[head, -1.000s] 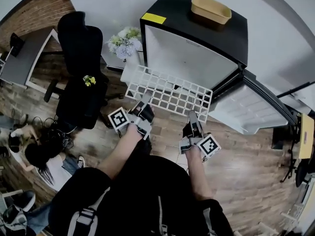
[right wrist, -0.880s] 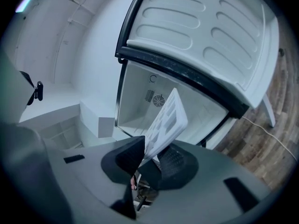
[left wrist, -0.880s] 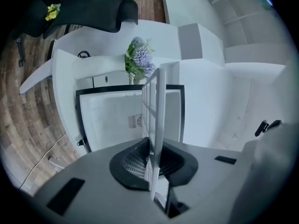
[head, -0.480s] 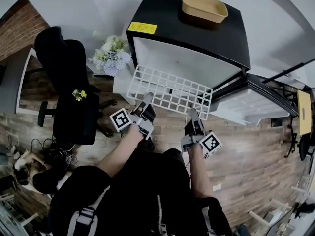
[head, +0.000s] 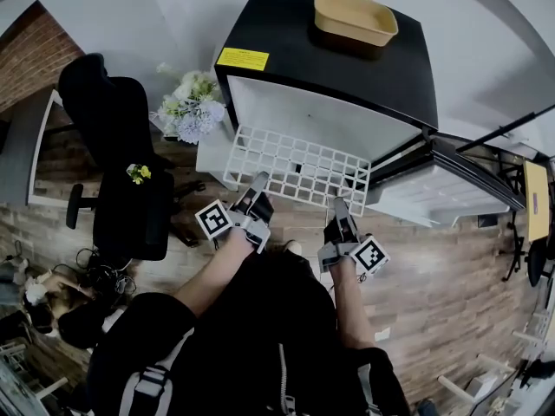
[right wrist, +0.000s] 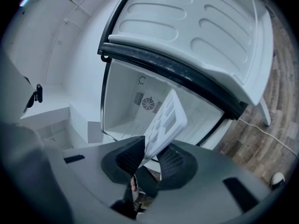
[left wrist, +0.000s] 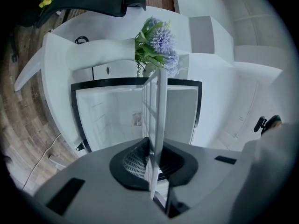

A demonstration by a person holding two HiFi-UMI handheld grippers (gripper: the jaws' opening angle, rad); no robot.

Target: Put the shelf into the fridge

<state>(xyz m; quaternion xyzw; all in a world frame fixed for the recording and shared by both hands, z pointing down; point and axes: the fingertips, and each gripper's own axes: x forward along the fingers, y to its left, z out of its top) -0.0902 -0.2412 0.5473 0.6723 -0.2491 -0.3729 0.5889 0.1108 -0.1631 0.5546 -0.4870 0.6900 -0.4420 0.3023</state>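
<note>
Shelf [head: 299, 167], a white grid panel, lies about level just in front of the open fridge [head: 329, 68] in the head view. I judge it light and stiff but thin, so its near edge is the good place to hold it. Both arms reach forward, a little bent.

In the left gripper view, the left tool [left wrist: 154, 160] is closed on the shelf edge. In the right gripper view, the right tool [right wrist: 150, 157] also pinches that edge, and the door [right wrist: 196, 31] stands wide.

White grid shelf [head: 299, 165] — black fridge [head: 347, 72], yellow label [head: 242, 59], tan tray [head: 355, 17]
</note>
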